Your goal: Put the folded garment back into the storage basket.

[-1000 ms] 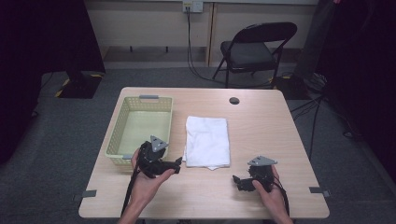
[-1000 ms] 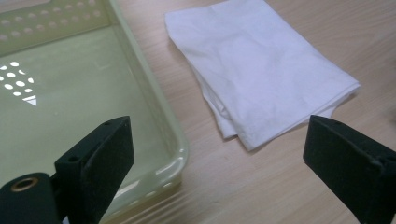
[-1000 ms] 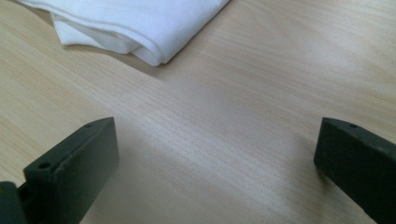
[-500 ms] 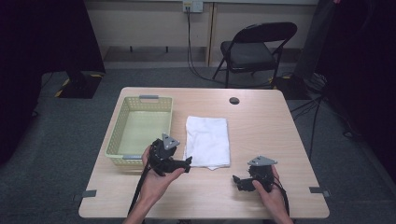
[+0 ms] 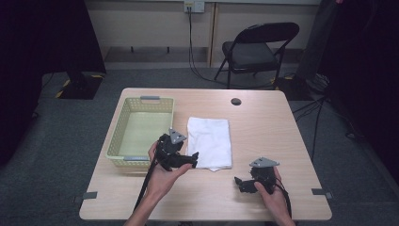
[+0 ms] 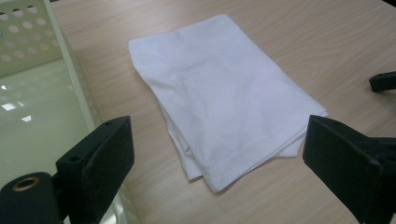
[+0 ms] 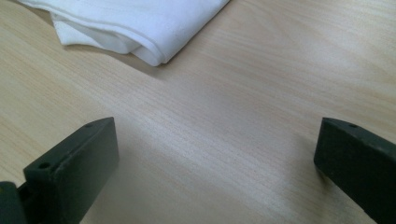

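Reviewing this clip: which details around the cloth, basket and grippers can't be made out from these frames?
- Folded white cloth: how many layers it has; the top layer covers the rest in the left gripper view.
- Cloth's far part: cut off by the top edge in the right gripper view.
- Basket: the near wall is behind the left gripper in the high view.
- Small dark disc on the table: too small to identify, high view.
- Right gripper: the hand partly covers it.

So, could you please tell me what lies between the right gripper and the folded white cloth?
Only bare wooden table separates the right gripper from the cloth, seen in the right gripper view.
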`<act>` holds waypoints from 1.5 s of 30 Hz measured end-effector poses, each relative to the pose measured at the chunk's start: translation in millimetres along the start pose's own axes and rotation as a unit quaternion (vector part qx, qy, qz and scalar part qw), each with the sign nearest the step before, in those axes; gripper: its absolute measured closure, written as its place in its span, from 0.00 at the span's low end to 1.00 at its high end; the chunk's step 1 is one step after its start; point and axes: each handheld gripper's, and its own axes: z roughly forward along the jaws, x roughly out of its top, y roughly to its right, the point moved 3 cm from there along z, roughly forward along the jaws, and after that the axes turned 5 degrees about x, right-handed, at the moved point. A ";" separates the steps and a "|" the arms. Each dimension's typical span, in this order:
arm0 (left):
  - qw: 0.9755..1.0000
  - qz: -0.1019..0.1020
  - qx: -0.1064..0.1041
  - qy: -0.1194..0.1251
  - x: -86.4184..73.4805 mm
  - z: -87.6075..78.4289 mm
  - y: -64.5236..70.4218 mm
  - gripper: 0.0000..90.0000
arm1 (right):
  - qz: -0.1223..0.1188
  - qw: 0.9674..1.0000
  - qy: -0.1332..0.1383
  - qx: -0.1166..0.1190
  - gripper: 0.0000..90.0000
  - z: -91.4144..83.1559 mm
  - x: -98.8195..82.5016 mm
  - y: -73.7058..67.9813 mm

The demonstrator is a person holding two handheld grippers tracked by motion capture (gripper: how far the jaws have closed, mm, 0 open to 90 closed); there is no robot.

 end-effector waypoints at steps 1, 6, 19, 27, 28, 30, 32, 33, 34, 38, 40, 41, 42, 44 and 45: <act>1.000 -0.001 -0.002 -0.001 0.8 0.8 0.9 0.09 | 0.000 1.000 0.000 0.000 0.00 0.0 0.0 0.0; 1.000 0.013 0.006 -0.002 5.8 4.7 6.8 0.09 | 0.000 1.000 0.000 0.000 0.00 0.0 0.0 0.0; 1.000 0.004 0.002 0.005 23.8 12.5 9.1 0.09 | 0.000 1.000 0.000 0.000 0.00 0.0 0.0 0.0; 1.000 0.009 0.001 0.000 29.0 23.9 11.3 0.09 | 0.000 1.000 0.000 0.000 0.00 0.0 0.0 0.0; 1.000 0.009 0.001 0.000 29.0 23.9 11.3 0.09 | 0.000 1.000 0.000 0.000 0.00 0.0 0.0 0.0; 1.000 0.006 -0.001 0.000 30.1 27.3 11.9 0.09 | 0.000 1.000 0.000 0.000 0.00 0.0 0.0 0.0; 1.000 0.009 -0.004 -0.002 30.7 28.8 12.0 0.09 | 0.000 1.000 0.000 0.000 0.00 0.0 0.0 0.0; 1.000 0.008 -0.004 0.000 32.0 30.7 11.8 0.09 | 0.000 1.000 0.000 0.000 0.00 0.0 0.0 0.0; 1.000 0.008 -0.004 0.000 32.0 30.7 11.8 0.09 | 0.000 1.000 0.000 0.000 0.00 0.0 0.0 0.0; 1.000 0.011 -0.004 0.003 36.6 35.3 12.8 0.08 | 0.000 1.000 0.000 0.000 0.00 0.0 0.0 0.0; 1.000 0.013 -0.005 0.006 38.7 36.8 14.0 0.08 | 0.000 1.000 0.000 0.000 0.00 0.0 0.0 0.0; 1.000 0.014 -0.005 0.008 39.8 37.8 14.8 0.08 | 0.000 1.000 0.000 0.000 0.00 0.0 0.0 0.0; 1.000 0.014 -0.005 0.011 40.9 39.1 15.7 0.08 | 0.000 1.000 0.000 0.000 0.00 0.0 0.0 0.0; 1.000 0.016 -0.007 0.011 42.9 42.2 17.0 0.09 | 0.000 1.000 0.000 0.000 0.00 0.0 0.0 0.0; 1.000 0.015 -0.009 0.011 44.0 43.6 17.7 0.09 | 0.000 1.000 0.000 0.000 0.00 0.0 0.0 0.0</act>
